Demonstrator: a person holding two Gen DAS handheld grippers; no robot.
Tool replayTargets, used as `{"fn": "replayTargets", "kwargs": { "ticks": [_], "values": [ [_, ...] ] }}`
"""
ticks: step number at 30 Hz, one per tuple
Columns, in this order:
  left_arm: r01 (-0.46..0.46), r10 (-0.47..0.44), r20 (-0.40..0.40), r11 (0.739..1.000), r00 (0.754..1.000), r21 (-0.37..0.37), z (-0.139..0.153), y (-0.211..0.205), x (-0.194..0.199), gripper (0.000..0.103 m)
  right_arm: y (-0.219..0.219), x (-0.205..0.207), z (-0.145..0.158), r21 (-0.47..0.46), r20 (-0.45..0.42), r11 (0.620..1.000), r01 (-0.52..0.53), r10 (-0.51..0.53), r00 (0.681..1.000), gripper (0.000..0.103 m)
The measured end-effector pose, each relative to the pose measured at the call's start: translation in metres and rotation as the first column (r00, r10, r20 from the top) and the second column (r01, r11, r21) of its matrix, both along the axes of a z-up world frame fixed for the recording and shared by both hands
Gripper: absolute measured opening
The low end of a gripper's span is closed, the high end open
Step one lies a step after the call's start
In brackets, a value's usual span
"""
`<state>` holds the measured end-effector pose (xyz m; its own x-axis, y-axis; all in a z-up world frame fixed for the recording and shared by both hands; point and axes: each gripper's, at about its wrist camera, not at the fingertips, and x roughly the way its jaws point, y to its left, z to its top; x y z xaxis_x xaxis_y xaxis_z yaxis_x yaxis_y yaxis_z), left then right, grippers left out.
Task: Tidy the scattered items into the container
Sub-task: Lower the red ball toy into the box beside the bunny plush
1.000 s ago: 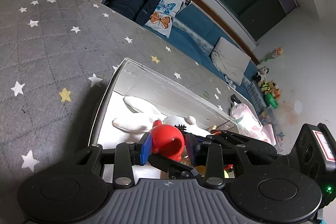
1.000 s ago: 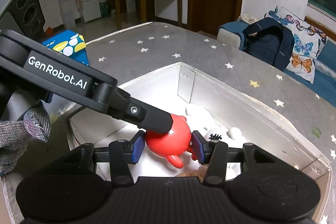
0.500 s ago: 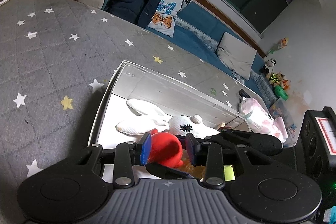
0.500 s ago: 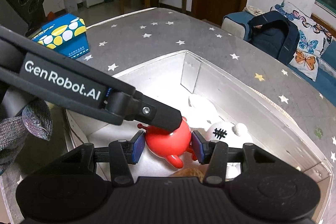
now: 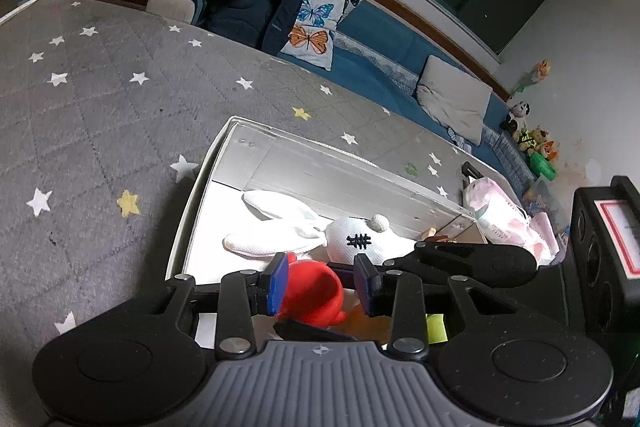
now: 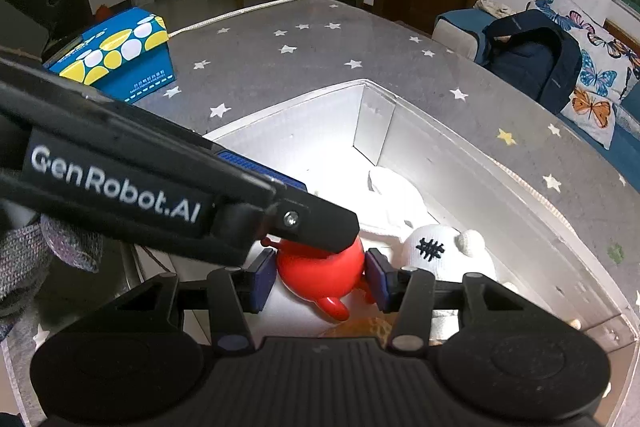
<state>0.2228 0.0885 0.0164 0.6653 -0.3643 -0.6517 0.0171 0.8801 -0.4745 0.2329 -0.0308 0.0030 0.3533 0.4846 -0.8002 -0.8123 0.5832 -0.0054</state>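
A clear plastic container sits on the grey star-patterned mattress. Inside lie a white plush rabbit and other small items. A red round toy is low inside the container. My right gripper is shut on the red toy, pads against both its sides. My left gripper hangs over the same toy with its jaws apart; a gap shows at its right pad. In the right wrist view the left gripper's finger lies across the toy's top.
A blue and yellow tissue box stands on the mattress at the far left. A dark backpack and butterfly pillow lie on the blue sofa beyond. A pink-white bag sits past the container's far end. A black speaker stands at right.
Both grippers have sunk a little lower into the container with the red toy. The left gripper's view has pulled back, and the toy now sits lower between its pads.
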Motion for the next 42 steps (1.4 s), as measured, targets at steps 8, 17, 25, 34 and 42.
{"fn": "replayTargets", "kwargs": {
  "ticks": [8, 17, 25, 34, 42],
  "values": [
    [0.001, -0.001, 0.001, 1.000, 1.000, 0.002, 0.0001, -0.0009, 0.0000, 0.038, -0.0011, 0.0014, -0.0005, 0.005, -0.001, 1.000, 0.002, -0.002, 1.000, 0.049],
    [0.001, -0.001, 0.000, 1.000, 1.000, 0.001, 0.0000, -0.0010, 0.0001, 0.038, -0.0017, 0.0011, -0.0005, 0.007, -0.001, 1.000, 0.004, -0.004, 1.000, 0.049],
    [0.000, 0.000, 0.001, 1.000, 1.000, 0.001, 0.0000, -0.0012, 0.0000, 0.038, -0.0020, 0.0009, -0.0007, 0.010, -0.001, 1.000, 0.007, -0.007, 1.000, 0.050],
    [-0.002, 0.002, 0.002, 1.000, 1.000, 0.004, -0.0002, -0.0010, -0.0002, 0.038, -0.0048, 0.0006, 0.0015, 0.027, 0.002, 1.000, 0.016, -0.016, 1.000, 0.050],
    [-0.013, 0.013, 0.013, 1.000, 1.000, 0.027, 0.0035, -0.0001, -0.0036, 0.038, -0.0081, -0.0025, 0.0037, 0.044, 0.013, 0.999, 0.027, -0.028, 1.000, 0.052]
  ]
}}
